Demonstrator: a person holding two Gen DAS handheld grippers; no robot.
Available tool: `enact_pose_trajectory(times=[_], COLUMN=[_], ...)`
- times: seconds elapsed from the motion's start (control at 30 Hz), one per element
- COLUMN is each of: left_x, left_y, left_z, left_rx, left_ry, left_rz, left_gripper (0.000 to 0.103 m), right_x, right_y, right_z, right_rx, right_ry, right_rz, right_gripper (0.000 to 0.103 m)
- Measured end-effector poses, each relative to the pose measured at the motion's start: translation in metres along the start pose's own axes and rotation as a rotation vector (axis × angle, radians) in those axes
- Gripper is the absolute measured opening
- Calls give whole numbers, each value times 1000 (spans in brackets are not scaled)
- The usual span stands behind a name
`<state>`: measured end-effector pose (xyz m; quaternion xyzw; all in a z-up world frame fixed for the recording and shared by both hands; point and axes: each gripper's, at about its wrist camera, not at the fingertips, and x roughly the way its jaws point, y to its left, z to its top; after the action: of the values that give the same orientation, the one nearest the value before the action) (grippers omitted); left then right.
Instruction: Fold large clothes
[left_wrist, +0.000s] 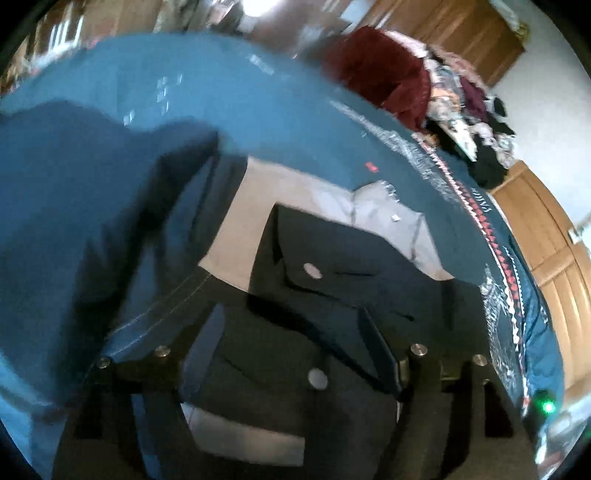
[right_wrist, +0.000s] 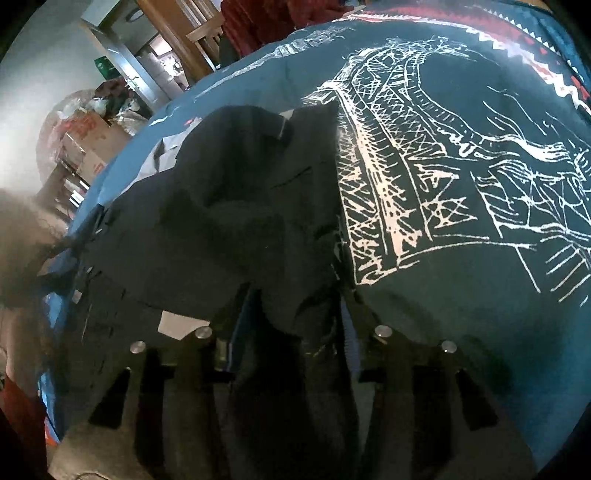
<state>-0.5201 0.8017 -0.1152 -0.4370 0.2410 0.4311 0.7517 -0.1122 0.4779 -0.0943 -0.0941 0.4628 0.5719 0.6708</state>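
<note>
Left gripper (left_wrist: 273, 354) wide over dark garment (left_wrist: 332, 295); right gripper (right_wrist: 295, 332) — seemingly — clamps it.

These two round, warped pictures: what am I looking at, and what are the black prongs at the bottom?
Each picture comes from a wide-angle camera fixed on a hand-held gripper, looking along its two fingers; those are the black prongs. No robot: a person holds one gripper in each hand. The left gripper looks over a dark jacket with snap buttons, lying on a blue cover; its fingers stand apart, squeezing nothing. The right gripper has a bunch of that same jacket between its fingers, apparently pinched. The cover carries a white bridge drawing. A clothes pile sits behind.
</note>
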Motion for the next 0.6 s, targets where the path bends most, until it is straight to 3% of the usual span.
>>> enact_pose_trajectory(times=[0.07,0.13,0.17,0.23,0.3,0.37,0.4,0.47,0.53,0.57,0.6], left_x=[11,16,15,-7,-30,-22,-8,3,-10,-18,-25], left_y=[3,2,4,-1,-6,12,27,41,36,34,35], left_z=[1,2,4,4,0,-2,-4,-8,-7,-8,-8], left_rx=[-17,-12,-28,-12,26,-14,-51,-96,-76,-61,-64], left_ry=[0,-14,-28,-99,-159,-129,-74,-21,-50,-67,-87], left_rz=[7,-4,-10,-22,14,54,68,29,25,20,20], left_gripper=[61,11,3,3,3,4,4,5,23,43,52], right_x=[0,0,0,-2,-5,-5,-5,-7,-18,-26,-31], right_y=[0,1,1,2,4,6,7,13,23,29,34], right_z=[0,-2,-2,-1,-2,-3,-3,-3,-1,1,4], right_rx=[-1,-5,-6,-8,-15,-29,-36,-61,-88,-99,-109], right_ry=[-2,-5,-7,-8,-9,-8,-9,-8,-42,-73,-98], right_rz=[0,0,-1,-4,-2,-1,-5,-36,-66,-63,-61], right_gripper=[44,45,45,45,47,51,52,53,53,53,53])
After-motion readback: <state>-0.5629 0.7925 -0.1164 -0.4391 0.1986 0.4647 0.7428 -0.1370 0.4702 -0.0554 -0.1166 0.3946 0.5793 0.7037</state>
